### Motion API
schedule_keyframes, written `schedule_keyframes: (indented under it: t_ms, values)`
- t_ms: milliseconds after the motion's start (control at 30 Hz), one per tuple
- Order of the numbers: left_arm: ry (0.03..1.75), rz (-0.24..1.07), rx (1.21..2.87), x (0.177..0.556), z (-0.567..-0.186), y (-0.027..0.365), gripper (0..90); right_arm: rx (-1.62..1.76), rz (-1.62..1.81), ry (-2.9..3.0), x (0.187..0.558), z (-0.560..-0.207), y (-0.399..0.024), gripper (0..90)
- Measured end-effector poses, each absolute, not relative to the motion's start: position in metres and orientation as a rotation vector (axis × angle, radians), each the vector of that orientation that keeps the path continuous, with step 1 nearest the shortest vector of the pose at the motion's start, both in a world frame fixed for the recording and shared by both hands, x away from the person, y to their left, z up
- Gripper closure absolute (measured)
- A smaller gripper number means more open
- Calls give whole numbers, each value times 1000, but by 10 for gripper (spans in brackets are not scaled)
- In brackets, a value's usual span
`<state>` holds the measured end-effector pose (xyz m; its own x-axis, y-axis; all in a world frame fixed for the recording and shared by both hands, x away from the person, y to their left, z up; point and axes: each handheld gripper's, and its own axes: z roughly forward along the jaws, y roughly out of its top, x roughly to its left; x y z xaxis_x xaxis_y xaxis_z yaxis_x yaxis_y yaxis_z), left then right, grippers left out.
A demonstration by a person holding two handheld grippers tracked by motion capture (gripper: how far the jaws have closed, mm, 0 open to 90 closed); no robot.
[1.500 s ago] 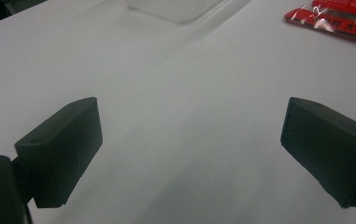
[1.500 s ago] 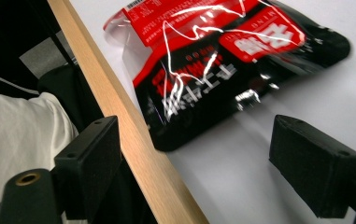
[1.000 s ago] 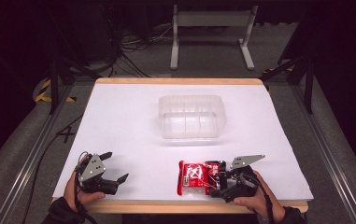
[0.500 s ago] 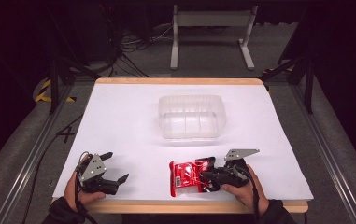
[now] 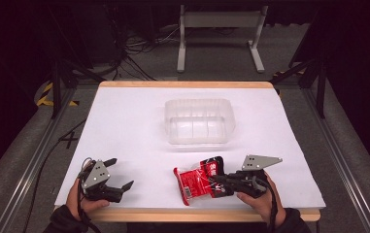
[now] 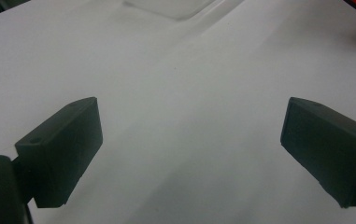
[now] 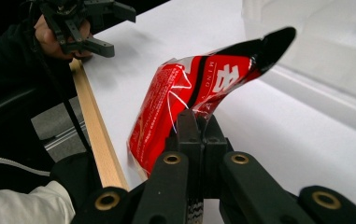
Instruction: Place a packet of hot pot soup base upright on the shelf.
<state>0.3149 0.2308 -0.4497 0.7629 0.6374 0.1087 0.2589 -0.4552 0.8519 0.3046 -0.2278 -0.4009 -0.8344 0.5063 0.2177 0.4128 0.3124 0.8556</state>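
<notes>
Packet (image 5: 198,182) 1, red, right gripper (image 5: 221,185) clamped on it, tub (image 5: 199,121) 1

A white-topped desk (image 5: 124,126) with a wooden edge is seen in the middle of the frame. A clear plastic container (image 5: 199,121) is set directly on it, just above centre. A red packet (image 5: 197,180) is held at the lower edge, its lower end against the top.

right gripper (image 5: 220,185) fingers closed, red packet (image 5: 198,180) lifted

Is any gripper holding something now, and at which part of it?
The right gripper is shut on the red packet, pinching its edge. The left gripper stands open over the white table and holds nothing.
</notes>
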Motion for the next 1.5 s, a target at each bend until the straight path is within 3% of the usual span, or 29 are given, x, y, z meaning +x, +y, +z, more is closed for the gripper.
schedule_keyframes:
  t_ms: [400, 1500]
  values:
    - [674, 525, 2046, 315, -450, 231, 63, 798, 1524, 2334, 294, -367, -247, 900]
    - [676, 518, 2025, 314, -447, 232, 64, 932, 1538, 2077, 313, -324, -282, 900]
